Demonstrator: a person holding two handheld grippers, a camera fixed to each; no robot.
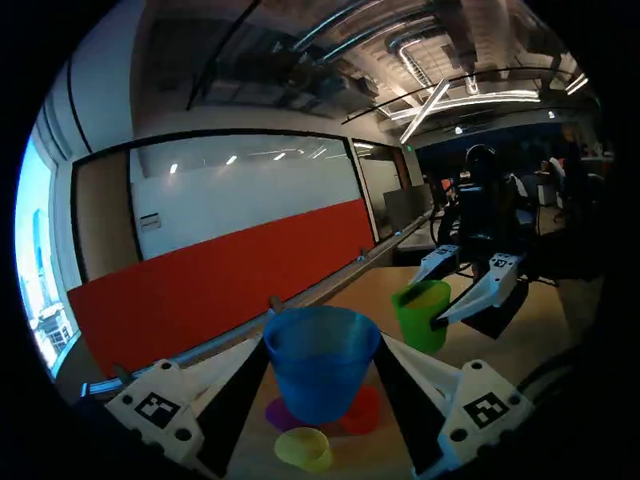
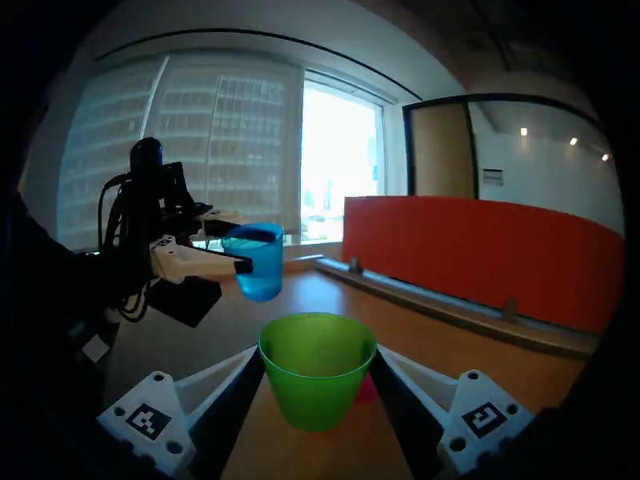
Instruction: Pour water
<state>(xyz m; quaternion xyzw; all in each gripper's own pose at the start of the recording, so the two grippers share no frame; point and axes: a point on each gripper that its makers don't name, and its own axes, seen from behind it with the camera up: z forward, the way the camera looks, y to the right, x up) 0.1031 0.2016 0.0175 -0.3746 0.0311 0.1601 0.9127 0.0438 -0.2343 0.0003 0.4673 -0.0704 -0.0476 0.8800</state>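
Left gripper view, from left to right: a red wall panel [image 1: 232,280] runs behind a wooden table [image 1: 520,344]. In the middle the left gripper [image 1: 322,356] has its jaws clamped on a translucent blue cup [image 1: 320,368], one finger against each side wall. The cup is upright, tapers toward its base and is held above the table. Its open rim tilts toward the camera, but the tinted plastic makes it hard to tell whether it holds water. Below it, partly hidden by its base, three small cups sit on the table: a purple cup [image 1: 280,414], a yellow cup [image 1: 304,450] nearest the camera, and a red cup [image 1: 364,410]. Further right, the right gripper [image 1: 428,302] grips a green cup [image 1: 422,318], held upright in the air near the blue cup but apart from it. What holds that gripper is lost in dark shadow.

Right gripper view, left to right: the left gripper juts in from the left with the blue cup between its fingers, showing a darker band at the rim and paler blue below. The arm behind it is a dark shape against a bright window [image 2: 340,160]. In the centre, the right gripper's jaws press on both sides of the green cup, which is upright over the table, its contents hard to judge. A bit of red peeks out behind its right side, too hidden to identify.
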